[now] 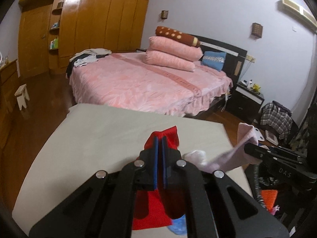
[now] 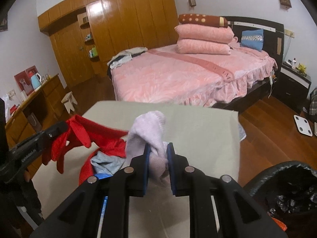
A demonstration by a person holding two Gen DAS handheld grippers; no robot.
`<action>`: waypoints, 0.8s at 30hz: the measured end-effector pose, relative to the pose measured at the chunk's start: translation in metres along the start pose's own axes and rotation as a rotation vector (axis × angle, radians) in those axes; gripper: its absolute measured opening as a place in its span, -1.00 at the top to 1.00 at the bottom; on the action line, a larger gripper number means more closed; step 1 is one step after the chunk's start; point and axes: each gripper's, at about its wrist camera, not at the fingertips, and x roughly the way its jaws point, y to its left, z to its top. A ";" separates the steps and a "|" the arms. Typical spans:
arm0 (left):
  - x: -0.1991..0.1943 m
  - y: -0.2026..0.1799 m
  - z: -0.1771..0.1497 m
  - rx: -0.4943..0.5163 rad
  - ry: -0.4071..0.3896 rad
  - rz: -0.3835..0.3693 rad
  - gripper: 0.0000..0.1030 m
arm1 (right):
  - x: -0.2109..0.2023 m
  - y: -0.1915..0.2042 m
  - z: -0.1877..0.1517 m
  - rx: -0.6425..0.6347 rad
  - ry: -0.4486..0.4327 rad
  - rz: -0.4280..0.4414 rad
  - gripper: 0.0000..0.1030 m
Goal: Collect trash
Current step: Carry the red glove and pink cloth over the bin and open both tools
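Observation:
My left gripper (image 1: 160, 138) is shut on a red sock (image 1: 170, 136) and holds it above the grey table (image 1: 89, 138); the sock hangs below the fingers. The left gripper (image 2: 59, 128) and the red sock (image 2: 83, 132) also show at the left of the right wrist view. My right gripper (image 2: 158, 148) is shut on a pale pink sock (image 2: 148, 130), lifted over the table (image 2: 198, 127). In the left wrist view the right gripper (image 1: 247, 146) and pink sock (image 1: 245, 134) are at the right. A light blue cloth (image 2: 107, 162) lies on the table beneath.
A black bin (image 2: 287, 188) with dark contents stands at the table's right, also in the left wrist view (image 1: 265, 188). A pink bed (image 1: 142, 79) lies beyond the table. A wooden desk (image 2: 35, 103), a small stool (image 2: 69, 101) and a white scale (image 2: 303, 128) are around.

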 end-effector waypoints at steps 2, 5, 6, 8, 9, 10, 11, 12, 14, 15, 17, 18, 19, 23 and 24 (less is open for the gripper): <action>-0.007 -0.012 0.002 0.004 -0.011 -0.023 0.94 | -0.016 -0.003 0.004 0.001 -0.025 -0.009 0.67; -0.016 -0.027 0.005 0.022 -0.023 -0.046 0.94 | -0.036 -0.012 0.008 0.007 -0.050 -0.024 0.67; -0.018 -0.034 0.005 0.030 -0.026 -0.056 0.94 | -0.042 -0.014 0.008 0.010 -0.056 -0.030 0.67; -0.022 -0.046 0.006 0.044 -0.030 -0.073 0.94 | -0.057 -0.022 0.008 0.018 -0.073 -0.046 0.67; -0.024 -0.053 0.006 0.052 -0.029 -0.085 0.94 | -0.063 -0.024 0.008 0.020 -0.077 -0.051 0.67; -0.025 -0.062 0.005 0.062 -0.028 -0.097 0.94 | -0.071 -0.029 0.007 0.026 -0.083 -0.063 0.67; -0.026 -0.067 0.004 0.067 -0.027 -0.106 0.94 | -0.075 -0.032 0.006 0.029 -0.086 -0.070 0.67; -0.028 -0.076 0.002 0.076 -0.026 -0.122 0.94 | -0.082 -0.037 0.004 0.034 -0.090 -0.080 0.67; -0.028 -0.088 -0.001 0.090 -0.021 -0.145 0.94 | -0.095 -0.047 0.000 0.043 -0.096 -0.107 0.67; -0.029 -0.098 -0.004 0.100 -0.017 -0.164 0.94 | -0.099 -0.050 -0.002 0.046 -0.097 -0.117 0.67; -0.029 -0.112 -0.008 0.115 -0.010 -0.191 0.94 | -0.111 -0.062 -0.007 0.058 -0.098 -0.146 0.67; -0.028 -0.121 -0.011 0.125 -0.006 -0.207 0.94 | -0.116 -0.067 -0.009 0.061 -0.098 -0.159 0.67; -0.027 -0.128 -0.013 0.131 -0.001 -0.221 0.94 | -0.123 -0.074 -0.013 0.068 -0.100 -0.176 0.67; -0.021 -0.165 -0.024 0.159 0.025 -0.297 0.94 | -0.147 -0.102 -0.025 0.102 -0.104 -0.239 0.67; -0.019 -0.172 -0.026 0.164 0.031 -0.311 0.94 | -0.151 -0.108 -0.027 0.109 -0.104 -0.251 0.67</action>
